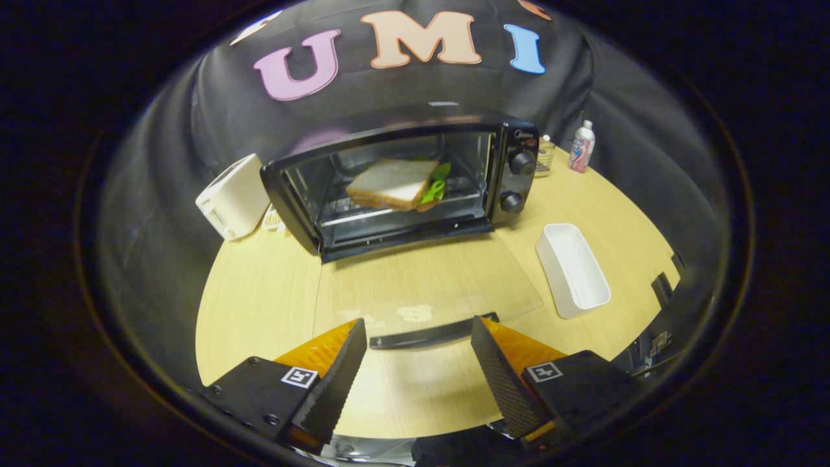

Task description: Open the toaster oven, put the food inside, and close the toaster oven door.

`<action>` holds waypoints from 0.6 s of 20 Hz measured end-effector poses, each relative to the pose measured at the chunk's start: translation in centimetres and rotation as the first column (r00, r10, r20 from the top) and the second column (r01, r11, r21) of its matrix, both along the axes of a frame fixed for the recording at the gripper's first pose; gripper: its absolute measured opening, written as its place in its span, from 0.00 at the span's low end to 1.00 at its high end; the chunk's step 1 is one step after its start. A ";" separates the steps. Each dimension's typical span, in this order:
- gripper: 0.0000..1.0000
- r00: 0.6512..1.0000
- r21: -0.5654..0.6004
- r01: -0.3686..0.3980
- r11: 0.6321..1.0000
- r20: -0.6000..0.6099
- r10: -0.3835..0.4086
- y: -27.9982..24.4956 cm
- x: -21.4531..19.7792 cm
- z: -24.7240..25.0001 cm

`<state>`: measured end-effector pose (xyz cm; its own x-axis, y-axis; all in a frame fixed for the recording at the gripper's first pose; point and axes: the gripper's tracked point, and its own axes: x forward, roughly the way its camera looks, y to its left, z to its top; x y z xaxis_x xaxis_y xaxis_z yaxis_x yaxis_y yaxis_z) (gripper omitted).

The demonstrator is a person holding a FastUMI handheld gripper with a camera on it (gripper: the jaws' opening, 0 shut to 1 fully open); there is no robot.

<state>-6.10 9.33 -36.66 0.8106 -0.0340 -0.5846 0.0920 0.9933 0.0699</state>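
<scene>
A black toaster oven [519, 172] stands on the wooden table [259, 305] with its glass door [428, 279] folded down flat toward me. The door's black handle [431, 334] lies just ahead of my fingertips. A sandwich [392, 183] with green lettuce sticking out rests on the rack inside the oven. My gripper [418, 337] is open, its two fingers spread wide on either side of the handle, with nothing held between them.
A white toaster [233, 194] sits left of the oven. A white rectangular tray [572, 269] lies to the oven's right. A small bottle [581, 146] and a jar [546, 155] stand behind the oven at the table's far right edge.
</scene>
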 end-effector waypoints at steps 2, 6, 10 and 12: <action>1.00 0.999 -0.012 -0.021 1.000 -0.027 0.021 -0.7 -0.4 -1.6; 1.00 0.996 0.001 -0.022 1.000 -0.084 0.022 -1.2 -0.2 -4.7; 1.00 0.989 0.008 -0.008 1.000 -0.151 0.009 -1.1 0.6 -6.9; 0.99 0.987 0.003 -0.009 1.000 -0.163 0.009 -1.0 0.9 -7.0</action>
